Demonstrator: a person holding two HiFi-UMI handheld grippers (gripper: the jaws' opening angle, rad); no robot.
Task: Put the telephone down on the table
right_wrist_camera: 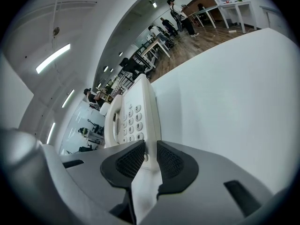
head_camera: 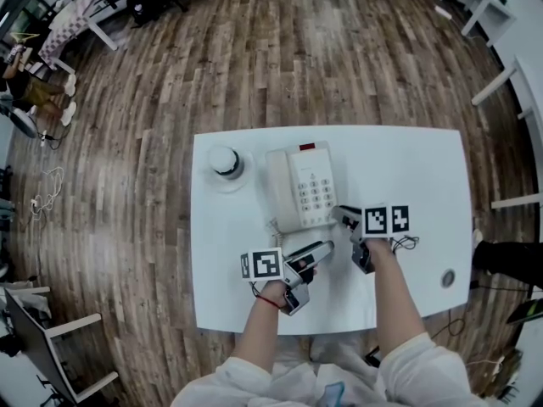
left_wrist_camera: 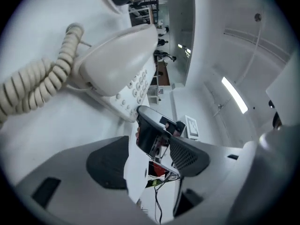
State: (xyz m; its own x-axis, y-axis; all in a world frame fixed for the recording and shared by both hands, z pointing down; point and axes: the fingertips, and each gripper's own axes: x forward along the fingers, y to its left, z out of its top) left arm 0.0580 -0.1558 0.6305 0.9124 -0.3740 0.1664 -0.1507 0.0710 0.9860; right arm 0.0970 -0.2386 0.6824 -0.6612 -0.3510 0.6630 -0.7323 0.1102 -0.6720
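The cream telephone (head_camera: 299,186) lies flat on the white table (head_camera: 424,176), with its handset in the cradle on its left side. My right gripper (head_camera: 344,217) is at the phone's near right corner. In the right gripper view its pads (right_wrist_camera: 127,162) are closed on the edge of the telephone (right_wrist_camera: 136,118) base, right gripper (right_wrist_camera: 149,161). My left gripper (head_camera: 316,265) hovers just in front of the phone with its jaws wide apart and nothing between them. The left gripper view shows the handset (left_wrist_camera: 117,60), the coiled cord (left_wrist_camera: 33,86) and the left gripper (left_wrist_camera: 147,162).
A white round object (head_camera: 226,161) stands on the table left of the phone. A small round grommet (head_camera: 447,278) sits near the table's right front corner. Thin cables (head_camera: 409,244) lie by my right hand. Wooden floor surrounds the table.
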